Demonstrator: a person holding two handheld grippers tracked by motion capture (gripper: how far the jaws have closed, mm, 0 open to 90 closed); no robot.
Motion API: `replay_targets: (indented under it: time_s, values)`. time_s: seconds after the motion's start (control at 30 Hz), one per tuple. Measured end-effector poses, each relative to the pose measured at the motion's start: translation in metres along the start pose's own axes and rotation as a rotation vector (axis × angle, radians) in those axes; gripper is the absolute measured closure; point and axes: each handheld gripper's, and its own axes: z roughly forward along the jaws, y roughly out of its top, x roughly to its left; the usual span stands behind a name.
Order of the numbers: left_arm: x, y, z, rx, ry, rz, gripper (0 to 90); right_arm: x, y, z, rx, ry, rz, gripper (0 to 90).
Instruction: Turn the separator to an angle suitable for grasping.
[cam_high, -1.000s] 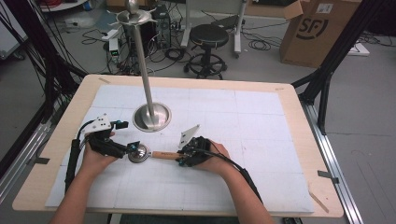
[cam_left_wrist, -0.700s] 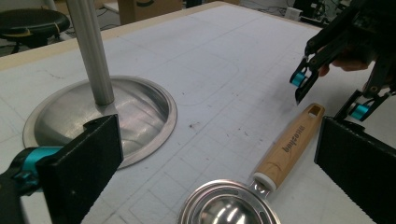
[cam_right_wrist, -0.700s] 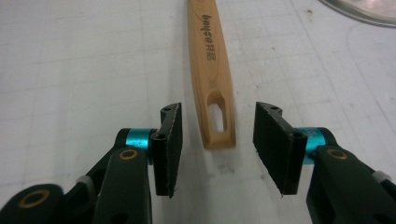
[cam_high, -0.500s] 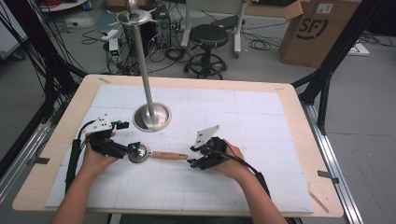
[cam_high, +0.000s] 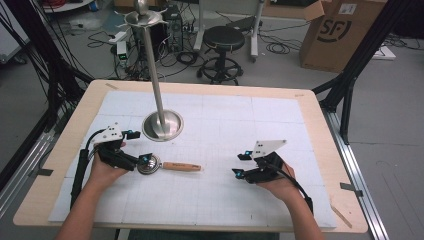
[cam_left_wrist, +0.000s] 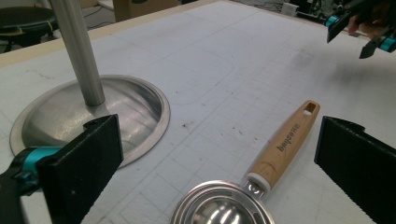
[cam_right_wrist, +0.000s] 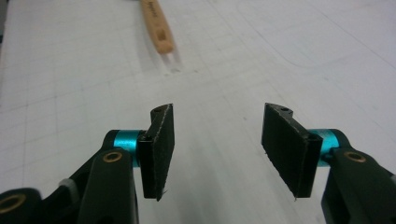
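Steel strainer (cam_high: 149, 164) w/ wooden handle lies flat; left gripper (cam_high: 141, 161) fingers wide around it, right gripper (cam_high: 240, 165) fingers just opening, empty.

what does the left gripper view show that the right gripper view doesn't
Left gripper view: the strainer's metal bowl between its own open jaws, the stand's pole and domed base, and the right gripper far off. Right gripper view: its own gripper, jaws open with nothing between them, above bare mat. Both: the wooden handle and the white gridded mat.
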Motion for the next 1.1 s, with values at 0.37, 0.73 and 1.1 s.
replay_targets:
  time_s: [0.37,0.73,1.1]
  values:
    - [-0.001,0.0,0.001,0.003,-0.013,0.006,1.7,-0.016,-0.013,-0.031,-0.082,-0.098,0.089,33.9]
    - [-0.006,0.006,0.006,0.022,-0.043,0.03,1.7,-0.026,-0.025,-0.041,-0.114,-0.128,0.151,27.2]
    - [-0.01,0.011,0.009,0.019,-0.087,0.051,1.7,-0.032,-0.027,-0.044,-0.154,-0.131,0.181,25.0]
